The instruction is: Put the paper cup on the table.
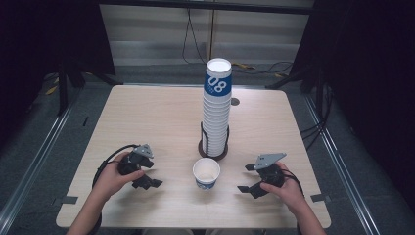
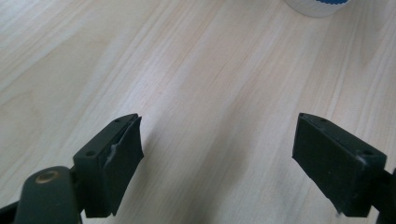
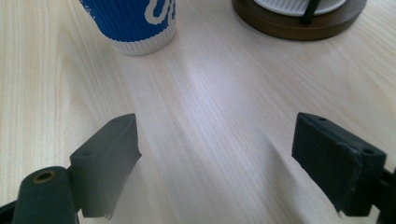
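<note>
Table: a light wood top, seen from above in the high view.
Single cup: a white paper cup with blue print, standing upright with its mouth up, near the front middle of the table — at about 6 o'clock from the tall stack.
Cup stack: many white cups pushed one into another, with a blue band and white numbers near the top. It stands upright in the holder.
Holder: a round dark wood base with thin black rods going up the sides of the stack. It sits just behind the single cup, close to it but apart.
Left gripper: held in the person's left hand, at about 9 o'clock from the single cup and apart from it. Its jaws stand wide open with only bare table between them. The bottom of the single cup peeks in at about 1 o'clock in the left gripper view.
Right gripper: held in the right hand, at about 3 o'clock from the single cup, not touching it. Its jaws are spread wide too — nothing is in them. In the right gripper view the single cup is at 11 o'clock and the holder at 1 o'clock.
</note>
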`<state>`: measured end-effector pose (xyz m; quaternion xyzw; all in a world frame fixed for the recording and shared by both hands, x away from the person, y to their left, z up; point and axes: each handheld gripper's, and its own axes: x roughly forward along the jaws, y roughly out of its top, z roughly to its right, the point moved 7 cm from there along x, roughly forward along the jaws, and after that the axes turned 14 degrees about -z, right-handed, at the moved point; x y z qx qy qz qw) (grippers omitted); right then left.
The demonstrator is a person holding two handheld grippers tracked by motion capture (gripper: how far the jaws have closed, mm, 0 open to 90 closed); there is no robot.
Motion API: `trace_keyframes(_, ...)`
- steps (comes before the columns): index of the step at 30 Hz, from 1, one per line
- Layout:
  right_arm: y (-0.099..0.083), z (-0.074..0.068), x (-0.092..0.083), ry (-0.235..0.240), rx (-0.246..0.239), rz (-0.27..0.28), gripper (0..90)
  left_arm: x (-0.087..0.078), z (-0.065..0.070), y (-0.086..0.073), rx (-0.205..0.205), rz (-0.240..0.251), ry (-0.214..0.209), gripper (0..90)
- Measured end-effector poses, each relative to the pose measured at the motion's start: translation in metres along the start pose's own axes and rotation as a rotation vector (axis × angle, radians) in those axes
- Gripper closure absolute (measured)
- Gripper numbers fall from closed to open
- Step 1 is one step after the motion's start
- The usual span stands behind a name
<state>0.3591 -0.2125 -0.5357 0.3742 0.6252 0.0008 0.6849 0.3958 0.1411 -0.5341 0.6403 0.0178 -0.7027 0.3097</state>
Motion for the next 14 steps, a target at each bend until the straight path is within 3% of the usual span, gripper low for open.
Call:
trace_keyframes(1,-0.001,0.001,0.000,-0.003,-0.002,0.002,14.3,-0.001,-0.002,-0.003,0.013,-0.007,0.004,15.8)
trace_keyframes(5,-0.005,0.004,0.000,-0.014,0.009,-0.006,14.4,0.000,-0.005,-0.011,-0.010,0.006,0.013,15.8)
trace_keyframes(8,-0.007,0.005,0.001,-0.015,0.016,-0.013,14.4,0.003,-0.008,-0.016,-0.002,-0.009,0.043,15.8)
trace_keyframes(14,-0.006,0.006,0.004,-0.018,0.020,-0.020,14.4,0.006,-0.007,-0.019,0.001,-0.002,0.030,15.7)
